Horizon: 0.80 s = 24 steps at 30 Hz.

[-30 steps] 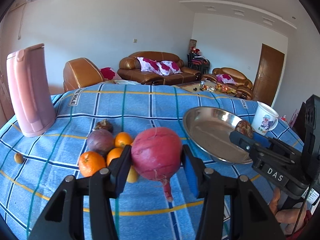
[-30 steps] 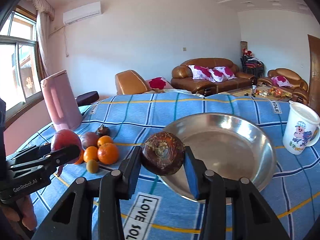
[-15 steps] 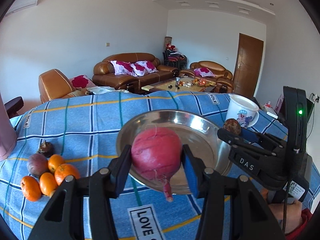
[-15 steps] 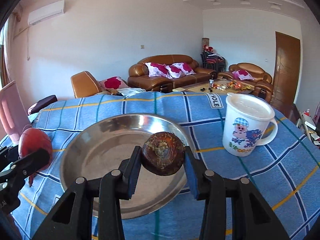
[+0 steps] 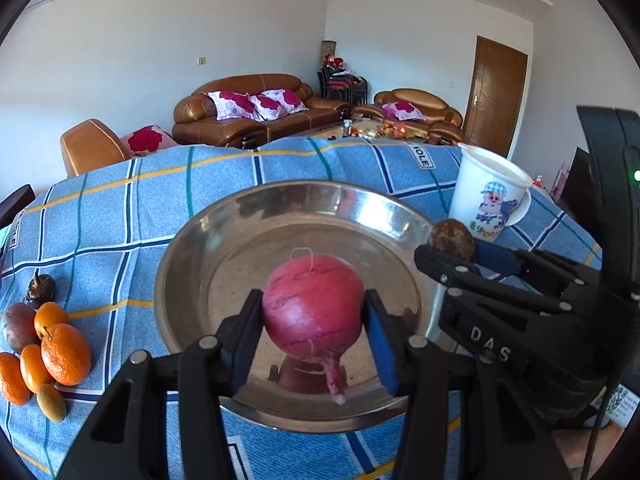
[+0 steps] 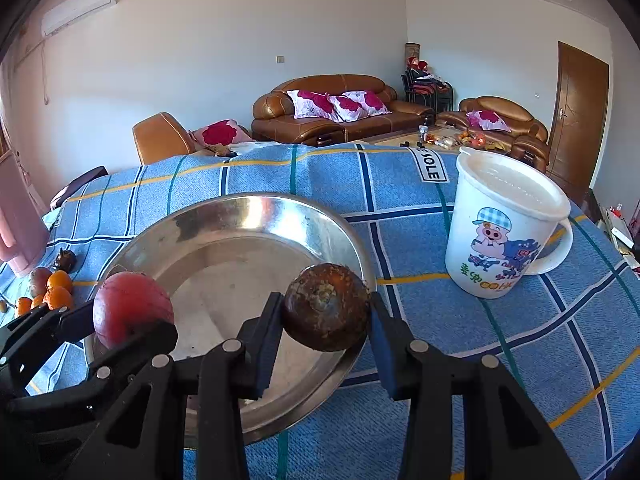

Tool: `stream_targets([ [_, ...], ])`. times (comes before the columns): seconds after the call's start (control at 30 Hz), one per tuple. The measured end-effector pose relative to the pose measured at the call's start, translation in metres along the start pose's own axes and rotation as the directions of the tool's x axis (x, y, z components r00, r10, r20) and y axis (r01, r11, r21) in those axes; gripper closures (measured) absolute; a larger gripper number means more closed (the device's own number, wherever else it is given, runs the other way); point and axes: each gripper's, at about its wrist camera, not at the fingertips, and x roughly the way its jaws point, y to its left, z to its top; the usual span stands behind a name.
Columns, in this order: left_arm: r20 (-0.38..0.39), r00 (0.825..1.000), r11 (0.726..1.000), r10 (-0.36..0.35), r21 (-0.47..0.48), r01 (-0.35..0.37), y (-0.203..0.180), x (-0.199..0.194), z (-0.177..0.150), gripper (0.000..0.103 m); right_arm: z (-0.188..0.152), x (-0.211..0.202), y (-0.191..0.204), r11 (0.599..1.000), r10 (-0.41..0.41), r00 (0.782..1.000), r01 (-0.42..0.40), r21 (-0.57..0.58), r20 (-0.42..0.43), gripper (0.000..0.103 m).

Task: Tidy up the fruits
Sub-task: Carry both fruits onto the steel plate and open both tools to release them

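Observation:
My left gripper [image 5: 314, 330] is shut on a round red fruit [image 5: 313, 306] and holds it just above the near part of the steel bowl [image 5: 208, 240]. My right gripper [image 6: 325, 322] is shut on a rough dark brown fruit [image 6: 325, 306] above the bowl's right rim [image 6: 352, 236]. The red fruit also shows in the right wrist view [image 6: 130, 308], and the brown fruit in the left wrist view [image 5: 452, 238]. The bowl holds no fruit.
A pile of oranges and darker fruits [image 5: 44, 348] lies on the blue checked tablecloth [image 5: 120, 208] left of the bowl. A white lidded cartoon mug [image 6: 500, 232] stands right of the bowl. A pink jug [image 6: 18, 224] is at the far left.
Both grippers have moved right and forward from the fruit pile to the bowl, each still holding its fruit. The red fruit has come low over the bowl.

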Motion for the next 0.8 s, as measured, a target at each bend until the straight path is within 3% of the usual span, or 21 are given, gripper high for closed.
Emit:
stream_targets([
  [0.57, -0.079, 0.997, 0.999, 0.007, -0.034, -0.009, 0.005, 0.017, -0.003, 0.052, 0.001, 0.003, 0.008, 1.0, -0.013, 1.0, 0.013, -0.024, -0.005, 0.059],
  [0.8, -0.063, 0.998, 0.999, 0.029, -0.041, -0.032, 0.006, 0.016, -0.003, 0.049, -0.001, -0.003, 0.001, 1.0, -0.002, 1.0, 0.002, 0.01, 0.023, 0.051],
])
